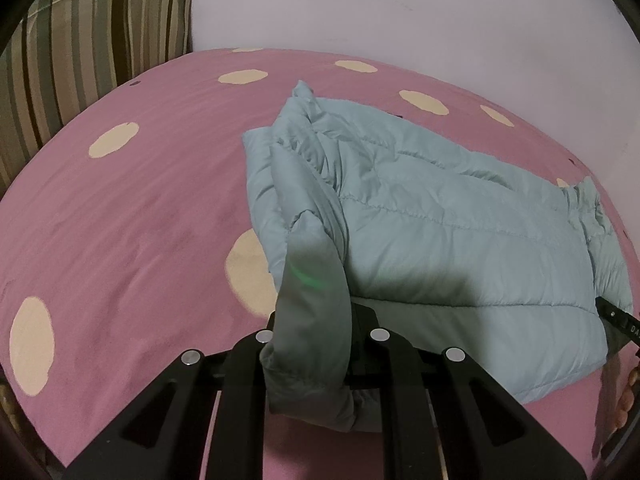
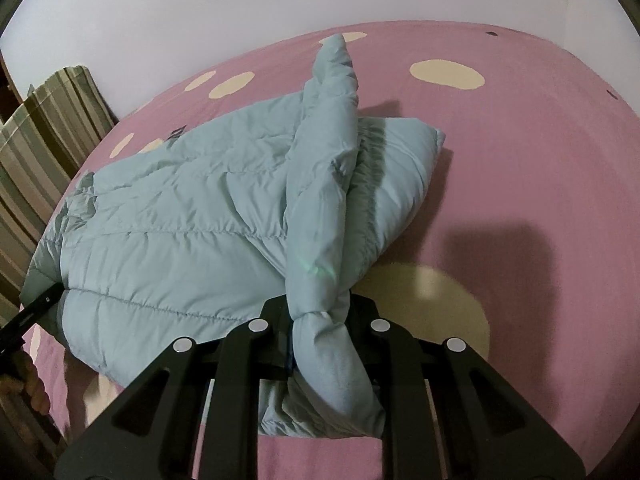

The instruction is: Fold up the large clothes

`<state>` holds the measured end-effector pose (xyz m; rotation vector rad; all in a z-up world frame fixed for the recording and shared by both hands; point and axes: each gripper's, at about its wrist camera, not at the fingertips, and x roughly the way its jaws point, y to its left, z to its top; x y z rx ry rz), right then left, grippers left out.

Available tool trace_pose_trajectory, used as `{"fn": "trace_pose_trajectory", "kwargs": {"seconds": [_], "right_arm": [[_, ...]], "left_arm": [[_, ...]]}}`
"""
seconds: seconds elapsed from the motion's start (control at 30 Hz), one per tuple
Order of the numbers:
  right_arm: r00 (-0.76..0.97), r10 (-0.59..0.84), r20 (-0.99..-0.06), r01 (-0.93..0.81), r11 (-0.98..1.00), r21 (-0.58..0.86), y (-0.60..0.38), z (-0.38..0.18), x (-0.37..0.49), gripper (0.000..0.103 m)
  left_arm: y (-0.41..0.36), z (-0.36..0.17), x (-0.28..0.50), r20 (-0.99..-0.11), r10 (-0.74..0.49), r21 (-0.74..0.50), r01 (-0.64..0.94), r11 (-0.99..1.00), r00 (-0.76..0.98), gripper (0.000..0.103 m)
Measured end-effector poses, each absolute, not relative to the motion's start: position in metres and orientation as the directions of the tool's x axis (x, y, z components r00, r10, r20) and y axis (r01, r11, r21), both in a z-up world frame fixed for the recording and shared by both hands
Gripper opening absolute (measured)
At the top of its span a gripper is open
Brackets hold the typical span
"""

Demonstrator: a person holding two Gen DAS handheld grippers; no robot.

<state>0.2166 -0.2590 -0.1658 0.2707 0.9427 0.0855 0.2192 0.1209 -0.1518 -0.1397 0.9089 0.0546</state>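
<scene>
A light blue puffer jacket lies on a pink bed sheet with cream dots. My left gripper is shut on a bunched part of the jacket, likely a sleeve, and lifts it off the bed. In the right wrist view the jacket spreads to the left. My right gripper is shut on another bunched sleeve-like part of the jacket, which rises in a ridge toward the wall. The other gripper's black tip shows at the jacket's edge in the left view and in the right view.
A striped cushion or chair back stands at the bed's far left corner, also in the right wrist view. A pale wall runs behind the bed. Open pink sheet lies right of the jacket.
</scene>
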Motion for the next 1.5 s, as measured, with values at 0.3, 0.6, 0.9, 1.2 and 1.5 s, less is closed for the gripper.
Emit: {"fn": "trace_pose_trajectory", "kwargs": {"seconds": [0.3, 0.6, 0.9, 1.2, 1.5], "right_arm": [[0.573, 0.217, -0.791, 0.008, 0.963, 0.27, -0.25, -0.163, 0.186, 0.016], [0.568, 0.199, -0.798, -0.01, 0.972, 0.234, -0.244, -0.169, 0.173, 0.017], [0.589, 0.154, -0.793, 0.009, 0.98, 0.197, -0.24, -0.17, 0.162, 0.033], [0.617, 0.122, -0.778, 0.067, 0.976, 0.206, -0.261, -0.162, 0.155, 0.052], [0.665, 0.036, -0.746, 0.118, 0.981, 0.152, -0.269, -0.136, 0.146, 0.053]], "left_arm": [[0.131, -0.146, 0.196, -0.795, -0.013, -0.106, -0.118, 0.987, 0.606, 0.014], [0.132, -0.156, 0.174, -0.802, -0.009, -0.09, -0.105, 0.99, 0.598, 0.015], [0.138, -0.158, 0.166, -0.8, -0.015, -0.116, -0.13, 0.985, 0.6, 0.028], [0.158, -0.153, 0.152, -0.797, 0.004, -0.141, -0.194, 0.971, 0.604, 0.053], [0.169, -0.136, 0.137, -0.793, 0.025, -0.131, -0.21, 0.969, 0.609, 0.053]]}}
